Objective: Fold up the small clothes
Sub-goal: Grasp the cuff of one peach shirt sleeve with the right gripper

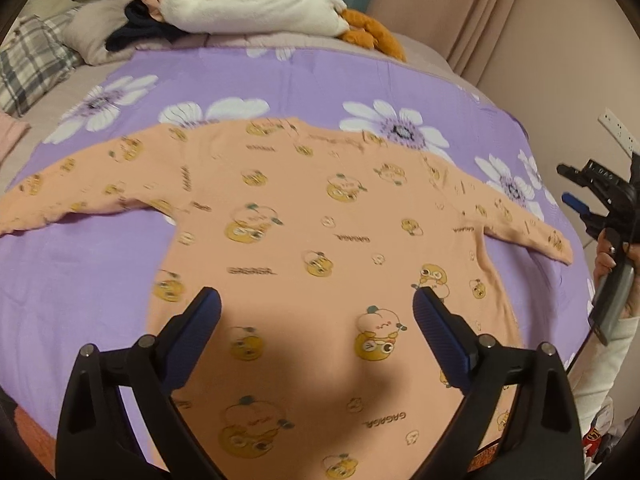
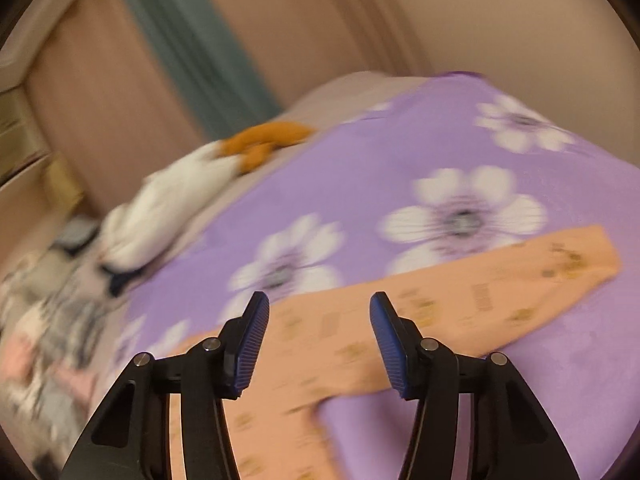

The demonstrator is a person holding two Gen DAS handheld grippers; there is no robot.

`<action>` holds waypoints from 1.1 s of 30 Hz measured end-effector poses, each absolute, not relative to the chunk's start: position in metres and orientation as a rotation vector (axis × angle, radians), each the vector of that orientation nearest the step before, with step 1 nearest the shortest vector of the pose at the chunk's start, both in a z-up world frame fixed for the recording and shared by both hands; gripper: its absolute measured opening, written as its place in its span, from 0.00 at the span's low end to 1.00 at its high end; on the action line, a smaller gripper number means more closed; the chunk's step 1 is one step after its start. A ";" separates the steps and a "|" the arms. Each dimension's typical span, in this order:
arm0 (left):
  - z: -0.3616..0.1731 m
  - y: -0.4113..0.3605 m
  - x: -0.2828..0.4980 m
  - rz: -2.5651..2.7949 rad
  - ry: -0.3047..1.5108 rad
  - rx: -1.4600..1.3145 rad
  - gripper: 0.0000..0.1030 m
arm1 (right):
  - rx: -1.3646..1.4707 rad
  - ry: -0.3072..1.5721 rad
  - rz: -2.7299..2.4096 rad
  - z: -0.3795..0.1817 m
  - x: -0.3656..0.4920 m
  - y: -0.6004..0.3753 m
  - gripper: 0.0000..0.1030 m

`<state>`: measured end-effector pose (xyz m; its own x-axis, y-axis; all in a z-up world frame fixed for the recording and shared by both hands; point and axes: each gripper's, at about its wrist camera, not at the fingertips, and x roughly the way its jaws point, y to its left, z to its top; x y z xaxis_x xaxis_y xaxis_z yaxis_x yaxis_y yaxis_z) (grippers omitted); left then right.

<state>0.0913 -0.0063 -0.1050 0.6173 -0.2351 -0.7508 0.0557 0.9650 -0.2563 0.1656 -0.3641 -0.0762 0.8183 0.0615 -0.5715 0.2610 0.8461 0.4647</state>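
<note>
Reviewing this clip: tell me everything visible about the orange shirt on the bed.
The shirt is a peach-orange long-sleeved top in soft knit-looking fabric, printed with yellow cartoon ducks and "GAGAGA" lettering. It lies flat and unfolded on the purple flowered sheet, both sleeves spread sideways, neckline toward the far side. The left gripper hovers open over its lower body, casting a shadow there; the right gripper is open above one sleeve. Neither visibly touches it.

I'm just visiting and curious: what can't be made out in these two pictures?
- Shirt hem: left wrist view, cut off by the bottom edge and the left gripper.
- Pile of clothes: right wrist view, blurred.
- Writing on the sleeve: right wrist view, blurred.
- The person's hand: left wrist view, mostly cut off at the right edge.
</note>
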 end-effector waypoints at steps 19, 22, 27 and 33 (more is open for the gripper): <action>-0.155 -0.028 0.107 -0.244 1.004 -0.234 0.78 | 0.906 0.715 -0.457 -0.171 0.137 -0.506 0.48; -0.155 -0.030 0.107 -0.246 1.003 -0.227 0.78 | 0.909 0.693 -0.464 -0.173 0.137 -0.510 0.44; -0.156 -0.030 0.109 -0.250 1.007 -0.231 0.78 | 0.884 0.651 -0.515 -0.178 0.141 -0.525 0.21; -0.149 -0.036 0.110 -0.198 0.994 -0.173 0.76 | 0.785 0.613 -0.532 -0.161 0.138 -0.520 0.06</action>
